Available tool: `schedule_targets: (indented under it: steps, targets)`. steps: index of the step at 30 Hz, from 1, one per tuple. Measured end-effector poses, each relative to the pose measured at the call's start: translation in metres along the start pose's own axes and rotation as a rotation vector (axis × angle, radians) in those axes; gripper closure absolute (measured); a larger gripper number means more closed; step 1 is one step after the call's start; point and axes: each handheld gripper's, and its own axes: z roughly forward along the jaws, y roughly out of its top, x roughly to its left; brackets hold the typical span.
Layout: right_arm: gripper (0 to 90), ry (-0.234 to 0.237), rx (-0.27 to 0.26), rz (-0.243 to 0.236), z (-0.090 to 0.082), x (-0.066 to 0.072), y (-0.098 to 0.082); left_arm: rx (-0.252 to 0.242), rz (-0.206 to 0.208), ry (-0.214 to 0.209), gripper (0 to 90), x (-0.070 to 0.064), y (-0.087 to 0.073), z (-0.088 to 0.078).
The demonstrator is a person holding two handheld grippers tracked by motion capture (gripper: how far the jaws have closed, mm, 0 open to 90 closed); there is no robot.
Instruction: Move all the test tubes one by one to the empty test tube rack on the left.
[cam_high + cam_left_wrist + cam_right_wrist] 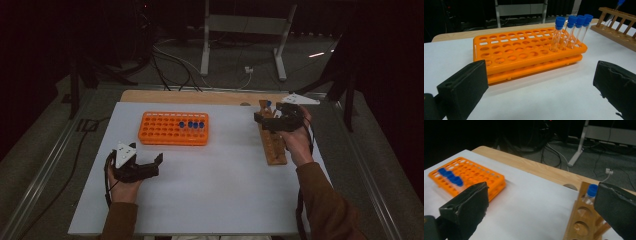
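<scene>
Left tongs (pixel 159 161): released, jaws spread wide, held low over the white rectangular surface (pixel 210 190) near its front left, pointing toward the orange plastic multi-hole tube rack (pixel 173 128) and apart from it. Right tongs (pixel 261 120): released, jaws wide apart and holding nothing, poised at the far end of the long wooden tube rack (pixel 272 142) along the right side of the surface. Orange rack: carries four clear test tubes with blue caps (pixel 571 32), upright in a row toward its right end. Wooden rack: one clear blue-capped tube (pixel 591 192) stands in its far end, just beside the right tongs' jaw.
</scene>
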Motion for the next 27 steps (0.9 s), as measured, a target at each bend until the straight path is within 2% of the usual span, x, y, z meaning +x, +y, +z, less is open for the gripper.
schedule_targets:
  steps: [9, 13, 19, 22, 25, 27]
  targets:
    - [0.0, -0.042, 0.047, 0.038, 0.017, -0.026, -0.001, 0.001, -0.011, -0.003, 0.8, 0.001, -0.001, 0.000]
    - [0.2, -0.078, 0.066, 0.063, 0.028, -0.038, -0.003, 0.000, -0.014, -0.006, 0.8, 0.000, -0.001, 0.001]
    - [6.9, -0.128, 0.107, 0.088, 0.044, -0.053, -0.005, -0.005, -0.023, -0.007, 0.8, 0.001, -0.001, 0.000]
    - [10.0, -0.125, 0.132, 0.103, 0.052, -0.059, -0.006, -0.007, -0.031, -0.008, 0.8, 0.003, -0.002, -0.001]
    - [15.8, -0.146, 0.152, 0.111, 0.060, -0.064, -0.007, -0.011, -0.037, -0.006, 0.8, 0.004, -0.002, -0.001]
    - [24.9, -0.154, 0.160, 0.116, 0.064, -0.067, -0.008, -0.012, -0.040, -0.007, 0.8, 0.004, -0.002, -0.002]
